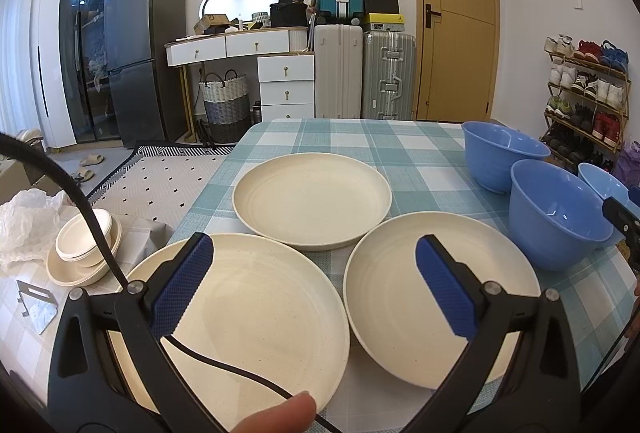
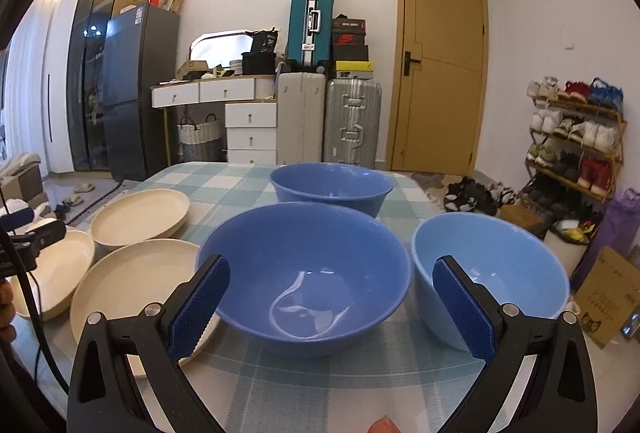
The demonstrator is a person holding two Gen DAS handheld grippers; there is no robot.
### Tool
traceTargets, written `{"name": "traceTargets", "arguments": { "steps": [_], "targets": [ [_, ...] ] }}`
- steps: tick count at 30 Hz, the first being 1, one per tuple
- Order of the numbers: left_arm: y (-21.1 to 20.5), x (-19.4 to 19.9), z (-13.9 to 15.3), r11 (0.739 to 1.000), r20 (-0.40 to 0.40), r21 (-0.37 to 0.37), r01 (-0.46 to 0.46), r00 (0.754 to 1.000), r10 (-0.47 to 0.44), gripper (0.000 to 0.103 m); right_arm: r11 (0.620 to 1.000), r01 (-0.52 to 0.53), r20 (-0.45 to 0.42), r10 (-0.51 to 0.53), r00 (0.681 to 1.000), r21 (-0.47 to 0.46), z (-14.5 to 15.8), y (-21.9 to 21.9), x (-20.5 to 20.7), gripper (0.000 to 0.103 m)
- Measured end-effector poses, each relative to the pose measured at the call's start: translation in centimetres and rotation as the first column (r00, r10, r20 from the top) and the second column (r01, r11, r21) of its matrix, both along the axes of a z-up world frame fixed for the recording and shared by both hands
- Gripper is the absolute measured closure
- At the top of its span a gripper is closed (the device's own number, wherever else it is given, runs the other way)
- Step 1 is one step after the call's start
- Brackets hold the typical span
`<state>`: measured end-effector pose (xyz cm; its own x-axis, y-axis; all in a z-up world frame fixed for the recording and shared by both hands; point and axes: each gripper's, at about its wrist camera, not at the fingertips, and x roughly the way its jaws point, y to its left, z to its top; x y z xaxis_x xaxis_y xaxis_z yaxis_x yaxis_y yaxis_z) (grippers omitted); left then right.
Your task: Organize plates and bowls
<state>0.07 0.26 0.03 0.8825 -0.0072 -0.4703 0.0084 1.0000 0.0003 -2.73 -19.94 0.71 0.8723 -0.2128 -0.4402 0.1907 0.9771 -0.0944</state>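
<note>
Three cream plates lie on the checked tablecloth: a near left plate, a near right plate and a far plate. Three blue bowls stand to their right: a near bowl, a far bowl and a lighter bowl. My left gripper is open and empty, hovering over the two near plates. My right gripper is open and empty, above the near bowl.
A stack of small cream dishes sits on a lower surface left of the table, beside crumpled plastic. A black cable crosses the left wrist view. Suitcases, a dresser and a shoe rack stand beyond the table.
</note>
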Motion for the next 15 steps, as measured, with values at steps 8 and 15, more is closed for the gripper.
{"name": "traceTargets", "arguments": {
  "steps": [8, 15],
  "targets": [
    [0.11, -0.02, 0.1, 1.0, 0.002, -0.004, 0.0, 1.0, 0.0, 0.002, 0.997, -0.057, 0.011, 0.057, 0.998, 0.042, 0.29, 0.24, -0.3, 0.0],
    [0.18, 0.0, 0.1, 1.0, 0.003, -0.001, 0.001, 1.0, -0.001, 0.002, 0.999, -0.043, 0.024, 0.043, 0.999, 0.01, 0.44, 0.78, -0.45, 0.0]
  ]
}}
